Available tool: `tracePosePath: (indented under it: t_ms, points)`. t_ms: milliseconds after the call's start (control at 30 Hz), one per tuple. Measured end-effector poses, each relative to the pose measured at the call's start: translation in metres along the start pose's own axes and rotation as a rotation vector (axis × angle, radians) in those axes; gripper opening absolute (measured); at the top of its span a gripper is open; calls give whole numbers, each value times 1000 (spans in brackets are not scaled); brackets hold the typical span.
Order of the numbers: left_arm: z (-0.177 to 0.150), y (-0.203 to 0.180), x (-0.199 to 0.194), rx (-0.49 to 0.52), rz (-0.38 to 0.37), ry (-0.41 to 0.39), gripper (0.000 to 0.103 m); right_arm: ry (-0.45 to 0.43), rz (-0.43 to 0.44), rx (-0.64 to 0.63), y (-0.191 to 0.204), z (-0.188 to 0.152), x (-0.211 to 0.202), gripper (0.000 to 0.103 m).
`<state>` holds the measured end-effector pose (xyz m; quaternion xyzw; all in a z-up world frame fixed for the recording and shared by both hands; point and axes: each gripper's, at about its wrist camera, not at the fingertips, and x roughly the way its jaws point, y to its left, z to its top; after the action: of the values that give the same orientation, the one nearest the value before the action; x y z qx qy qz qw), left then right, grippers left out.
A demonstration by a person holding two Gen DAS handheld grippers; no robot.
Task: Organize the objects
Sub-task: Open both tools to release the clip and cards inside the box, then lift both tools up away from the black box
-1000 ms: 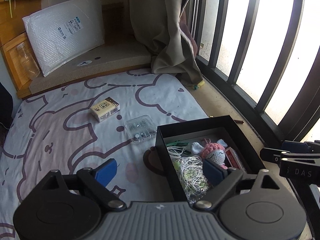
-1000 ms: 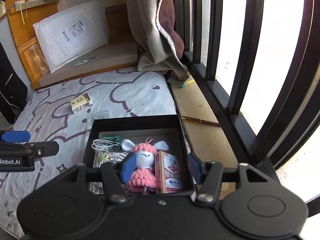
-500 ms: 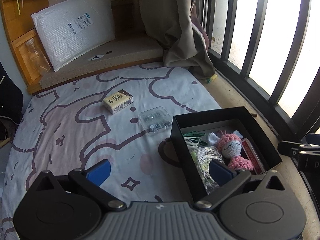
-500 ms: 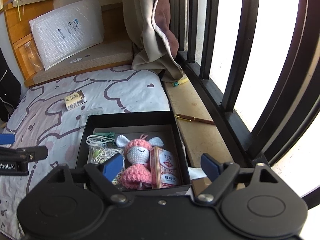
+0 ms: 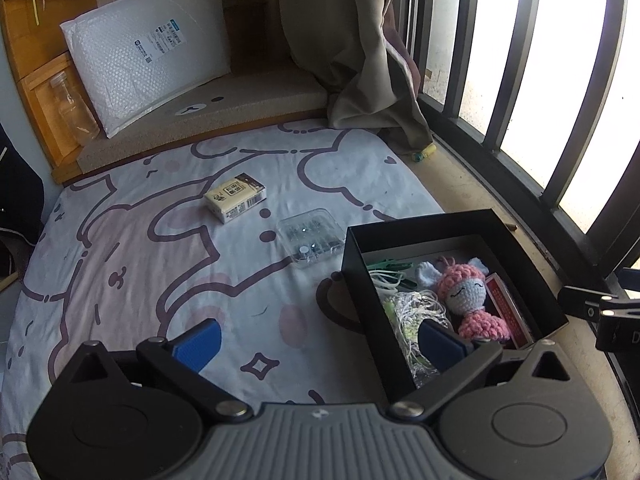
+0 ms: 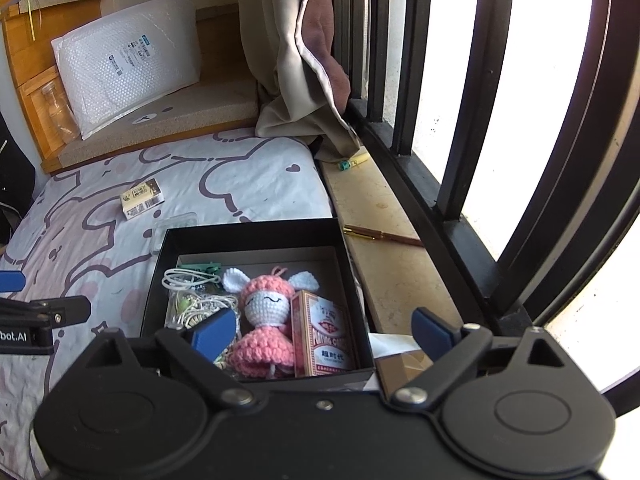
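A black open box (image 5: 416, 229) (image 6: 248, 231) sits on the bed's right side. It holds a pink crochet doll (image 5: 468, 300) (image 6: 266, 312), a red card pack (image 6: 326, 336) (image 5: 508, 304), white cables (image 5: 404, 304) (image 6: 192, 292) and a green clip (image 6: 200, 267). A cream carton (image 5: 235, 197) (image 6: 142, 199) and a clear plastic case (image 5: 311, 236) (image 6: 176, 224) lie on the sheet left of the box. My left gripper (image 5: 316, 340) is open and empty, above the box's left wall. My right gripper (image 6: 324, 330) is open and empty, over the box's near right part.
The bed sheet (image 5: 140, 264) has a cartoon print. A white bubble mailer (image 5: 148, 64) leans at the headboard with a glass jar (image 5: 74, 108) beside it. A curtain (image 5: 360, 52) and window bars (image 6: 448, 120) are on the right. A pen (image 6: 384, 235) lies on the sill.
Both grippers have drawn back and up from the box. The right gripper's jaws have opened wider. The left view now shows more of the bed.
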<state>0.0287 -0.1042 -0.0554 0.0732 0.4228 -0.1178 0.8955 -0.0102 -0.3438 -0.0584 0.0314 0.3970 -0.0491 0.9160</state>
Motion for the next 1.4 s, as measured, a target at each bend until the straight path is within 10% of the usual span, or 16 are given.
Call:
tracePosePath:
  t_ms: [1400]
  points:
    - [-9, 118, 8, -171, 132, -16, 103, -14, 135, -70, 84, 26, 48, 97]
